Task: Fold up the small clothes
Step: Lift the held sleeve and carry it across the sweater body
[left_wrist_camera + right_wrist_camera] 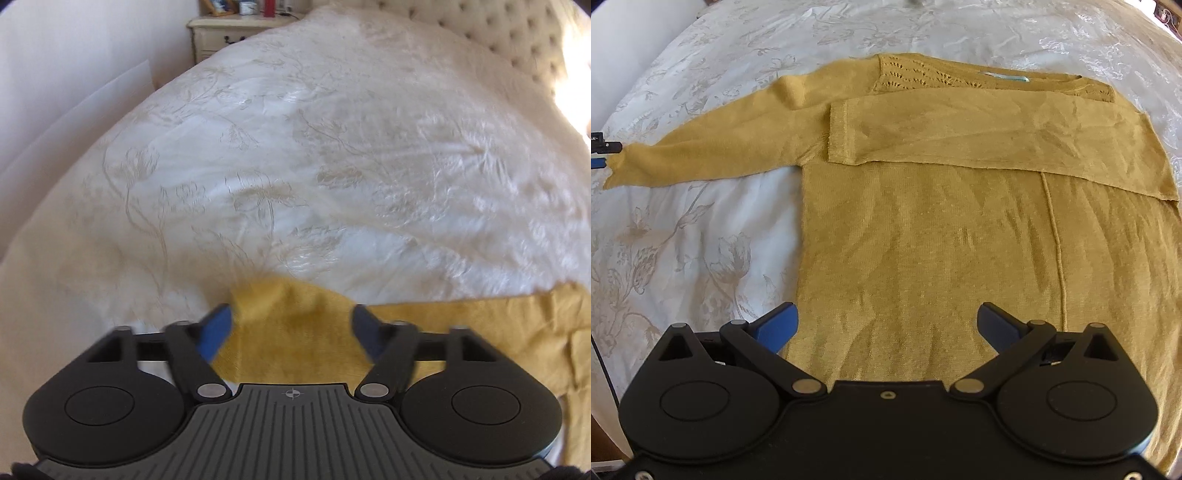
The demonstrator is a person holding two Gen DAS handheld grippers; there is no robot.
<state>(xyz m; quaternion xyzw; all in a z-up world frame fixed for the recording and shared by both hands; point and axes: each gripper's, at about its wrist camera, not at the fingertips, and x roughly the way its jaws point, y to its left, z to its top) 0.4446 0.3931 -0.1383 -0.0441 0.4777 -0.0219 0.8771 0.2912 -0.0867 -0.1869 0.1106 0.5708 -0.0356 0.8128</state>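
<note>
free: bedspread (683, 240) beside sweater (923, 240) | obstacles: nightstand (221, 33); headboard (517, 33) at far edge

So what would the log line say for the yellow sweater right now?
yellow sweater: flat on bed | one sleeve folded across | other sleeve out, cuff at left hand-held gripper, open | right hand-held gripper: open

Bedroom: bed (332, 147), tufted headboard (517, 33), nightstand (218, 33).

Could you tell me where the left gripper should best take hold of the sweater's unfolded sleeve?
Probably at the cuff, coming from the sleeve's outer end. The unfolded sleeve lies flat, stretched away from the sweater, so its cuff is the free edge. The left gripper is open there already.
</note>
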